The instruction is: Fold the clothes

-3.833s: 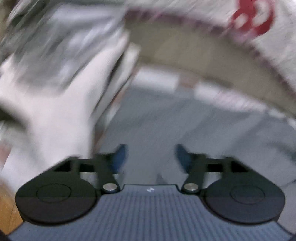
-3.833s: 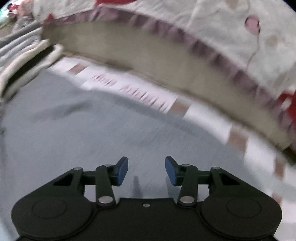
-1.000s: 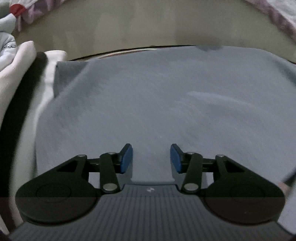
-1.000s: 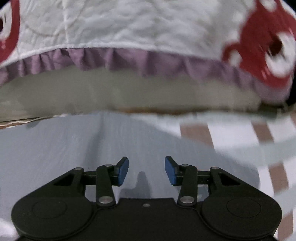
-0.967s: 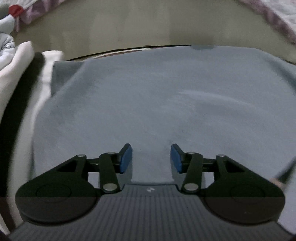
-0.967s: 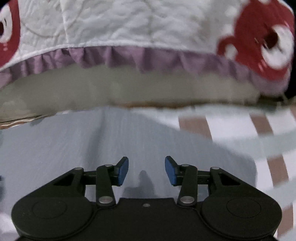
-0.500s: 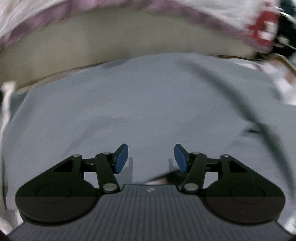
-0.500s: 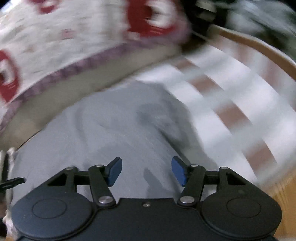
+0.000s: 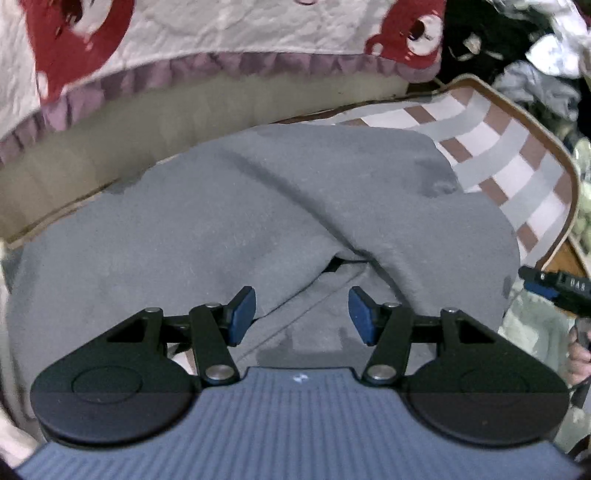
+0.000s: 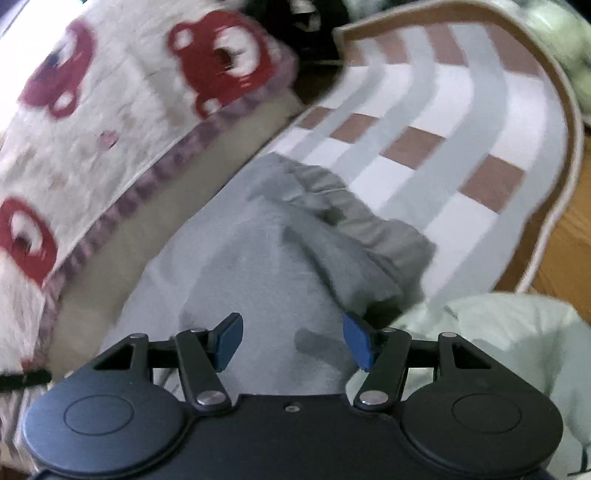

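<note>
two views, each looking forward along a hand-held gripper over a grey garment (image 9: pixel 229 206) spread on a checked mat (image 9: pixel 495 147) on the floor

left wrist view: the left hand-held gripper (image 9: pixel 302 314) sits at 6 o'clock, pointing steeply down at the garment. its two blue-padded fingers (image 9: pixel 242 308) stand apart with nothing clamped between them; the jaws have just been opening. the grey garment fills the middle of the view, and one layer is folded over another, the fold edge running from 12 o'clock down toward the fingertips, with a dark gap under it just above the right finger. at 12 o'clock a white quilt with red bears (image 9: pixel 221 33) and a purple ruffled hem hangs over a pale bed side. the mat, with white, grey and brown squares and a tan border, shows at 2 o'clock. at 3 o'clock the tip of the other gripper enters the view, with part of a person's hand (image 9: pixel 578 354) below it

right wrist view: the right hand-held gripper (image 10: pixel 293 341) is at 6 o'clock, its fingers also apart and empty above the grey cloth (image 10: pixel 258 277); its jaws have just been opening too. the garment's bunched edge lies toward 1 o'clock on the mat (image 10: pixel 461 122). a pale green cloth (image 10: pixel 509 332) lies at 4 o'clock, just beside the right finger. the bear quilt (image 10: pixel 110 110) runs from 9 to 11 o'clock, somewhat blurred
</note>
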Demonstrator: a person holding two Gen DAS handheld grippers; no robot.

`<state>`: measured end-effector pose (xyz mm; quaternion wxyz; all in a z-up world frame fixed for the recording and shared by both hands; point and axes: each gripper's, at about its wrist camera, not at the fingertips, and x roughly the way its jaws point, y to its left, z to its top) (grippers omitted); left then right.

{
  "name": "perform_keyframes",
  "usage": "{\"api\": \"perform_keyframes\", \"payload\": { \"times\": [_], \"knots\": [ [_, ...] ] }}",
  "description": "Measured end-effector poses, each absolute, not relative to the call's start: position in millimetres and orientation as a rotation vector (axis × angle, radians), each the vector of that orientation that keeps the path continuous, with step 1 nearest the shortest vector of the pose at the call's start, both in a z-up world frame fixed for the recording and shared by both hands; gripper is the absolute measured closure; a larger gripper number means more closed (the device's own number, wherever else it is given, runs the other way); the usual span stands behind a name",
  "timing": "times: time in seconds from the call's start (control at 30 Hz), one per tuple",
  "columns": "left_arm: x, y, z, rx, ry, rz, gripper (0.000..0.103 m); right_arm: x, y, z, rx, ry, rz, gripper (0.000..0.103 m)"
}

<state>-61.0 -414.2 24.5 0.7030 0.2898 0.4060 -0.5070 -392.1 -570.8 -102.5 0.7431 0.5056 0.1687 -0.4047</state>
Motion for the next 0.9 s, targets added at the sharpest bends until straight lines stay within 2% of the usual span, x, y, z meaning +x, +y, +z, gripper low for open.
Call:
{"api": "perform_keyframes", "payload": {
  "times": [0.13, 0.3, 0.4, 0.43, 0.5, 0.53, 0.67, 0.77, 0.87, 0.9],
  "knots": [
    [-80.6, -420.5, 28.5, 0.745, 0.902, -1.134, 0.045, -403.3, -552.2, -108.7, 1.138, 0.329, -1.022, 0.037],
    [-91.8, -432.6, 9.1, 0.753, 0.955, -1.194, 0.045, -390.8, -536.9, -103.9, 1.058, 0.32, -1.059, 0.037],
    [-104.8, -437.3, 3.0, 0.824, 0.899, -1.228, 0.044, -385.3, -542.2, -109.5, 1.065, 0.316, -1.001, 0.036],
    [-108.4, -437.5, 2.0, 0.853, 0.87, -1.231, 0.042, -385.3, -547.7, -111.3, 1.044, 0.321, -0.996, 0.035],
    [-108.8, -438.6, -1.4, 0.884, 0.839, -1.217, 0.037, -387.1, -561.3, -116.7, 0.982, 0.359, -1.054, 0.025],
    [-106.0, -440.1, -3.9, 0.877, 0.84, -1.216, 0.035, -390.9, -569.1, -122.2, 0.979, 0.372, -1.092, 0.025],
    [-83.3, -438.0, -37.6, 0.766, 0.892, -1.171, 0.034, -405.5, -587.8, -153.4, 1.137, 0.263, -1.052, 0.023],
    [-72.9, -422.1, -74.3, 0.741, 0.954, -1.137, 0.035, -391.3, -591.8, -166.7, 1.127, 0.295, -1.036, 0.021],
    [-70.0, -401.5, -102.4, 0.748, 0.931, -1.095, 0.035, -378.3, -587.6, -168.7, 1.027, 0.331, -1.051, 0.021],
    [-68.5, -394.7, -109.6, 0.729, 0.928, -1.079, 0.034, -377.2, -585.9, -169.5, 1.002, 0.33, -1.05, 0.033]
  ]
}}
